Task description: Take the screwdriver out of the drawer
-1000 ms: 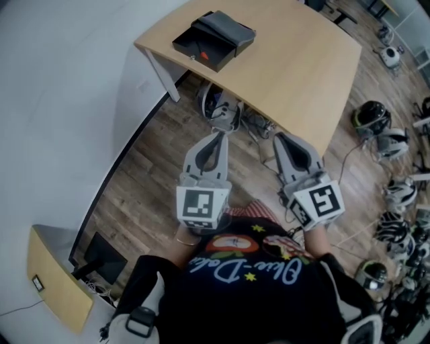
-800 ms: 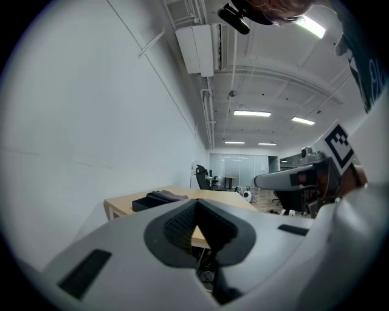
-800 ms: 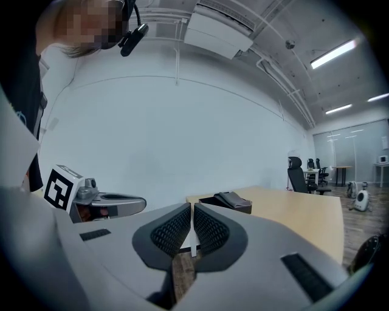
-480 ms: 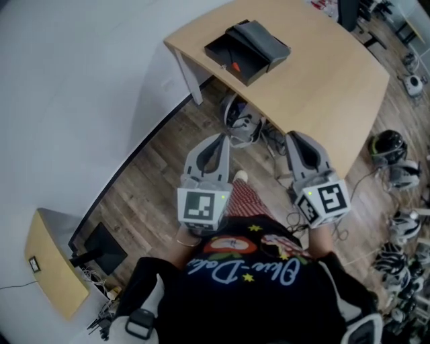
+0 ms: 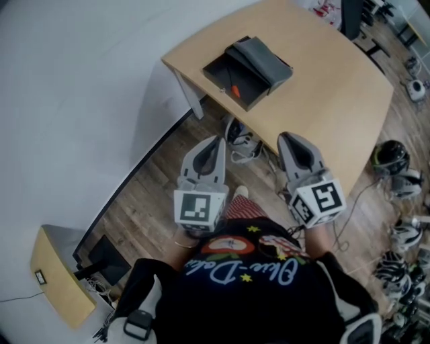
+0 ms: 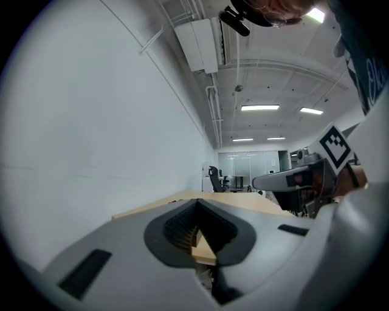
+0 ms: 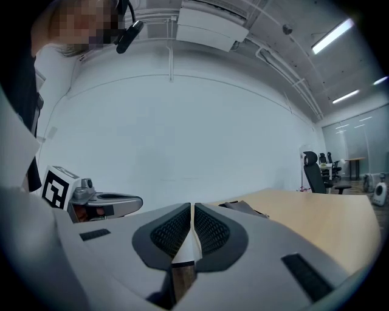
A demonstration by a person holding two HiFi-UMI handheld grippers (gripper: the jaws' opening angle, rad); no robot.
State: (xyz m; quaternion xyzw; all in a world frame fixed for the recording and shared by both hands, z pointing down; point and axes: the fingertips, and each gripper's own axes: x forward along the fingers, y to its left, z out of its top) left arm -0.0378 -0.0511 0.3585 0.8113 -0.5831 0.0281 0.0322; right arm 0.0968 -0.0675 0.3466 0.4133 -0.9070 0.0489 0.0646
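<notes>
A dark drawer box [image 5: 259,57] stands on the light wooden table [image 5: 336,87]. Its drawer [image 5: 232,77] is pulled open toward the table's left edge. An orange-handled screwdriver [image 5: 234,89] lies inside it. My left gripper [image 5: 218,140] and right gripper [image 5: 286,137] are held side by side over the wooden floor, short of the table's near edge. Both point level at the table, shut and holding nothing. The left gripper view shows its closed jaws [image 6: 196,202] before the tabletop [image 6: 243,202]. In the right gripper view the closed jaws [image 7: 192,206] face the box [image 7: 242,208].
Several helmets and headsets [image 5: 388,158] and cables lie on the floor to the right, and more gear [image 5: 240,138] sits under the table. A white wall runs along the left. A small wooden cabinet [image 5: 57,282] stands at the lower left, and a dark monitor [image 5: 353,17] on the table's far side.
Both grippers have travelled level toward the table together with me, so the drawer box now sits nearer in the head view. The jaws have stayed shut.
</notes>
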